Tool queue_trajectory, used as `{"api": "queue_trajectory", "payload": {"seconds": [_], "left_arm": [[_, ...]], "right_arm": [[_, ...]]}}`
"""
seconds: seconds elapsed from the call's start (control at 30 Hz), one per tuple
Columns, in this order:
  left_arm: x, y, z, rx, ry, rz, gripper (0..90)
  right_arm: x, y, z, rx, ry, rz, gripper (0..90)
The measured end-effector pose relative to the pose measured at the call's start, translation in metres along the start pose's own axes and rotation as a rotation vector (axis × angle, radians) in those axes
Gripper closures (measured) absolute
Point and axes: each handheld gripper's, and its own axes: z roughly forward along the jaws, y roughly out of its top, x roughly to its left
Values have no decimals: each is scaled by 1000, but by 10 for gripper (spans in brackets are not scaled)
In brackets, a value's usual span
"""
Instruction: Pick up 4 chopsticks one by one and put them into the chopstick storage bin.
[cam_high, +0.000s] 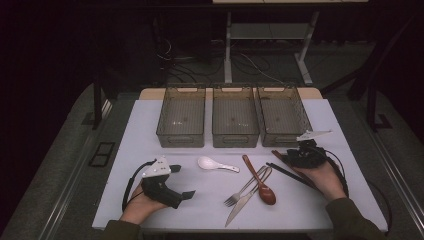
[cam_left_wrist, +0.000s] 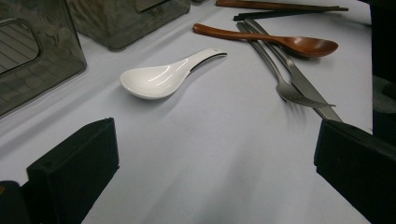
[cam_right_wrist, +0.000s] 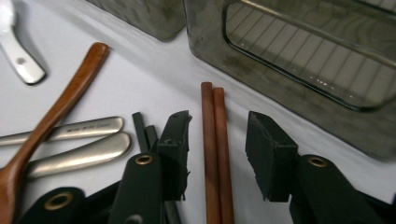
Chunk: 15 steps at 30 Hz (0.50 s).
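High view overhead, looking forward; claw cameras low, close; all share wooden spoon (cam_high: 261, 183), seemingly.

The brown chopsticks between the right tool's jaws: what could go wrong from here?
The right tool straddles the brown chopsticks with its jaws apart, so closing may catch only one. The black chopsticks lie against one jaw and might get pinched or dragged too. The bin is close; lifting could knock it.

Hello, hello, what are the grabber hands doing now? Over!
Right gripper open, jaws astride the brown wooden chopsticks, pads apart from them. Left gripper open, empty, low over the white table. Black chopsticks lie alongside.
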Motion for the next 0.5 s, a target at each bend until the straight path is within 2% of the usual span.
{"api": "queue_trajectory", "payload": {"seconds": [0.17,0.5], "left_arm": [[0,0,0,-1,0,-1,0],[0,0,0,2,-2,-1,0]], "right_arm": [[-1,-10,-20,-2,11,-5,615],[-5,-46,-50,33,-4,-5,675]]}}
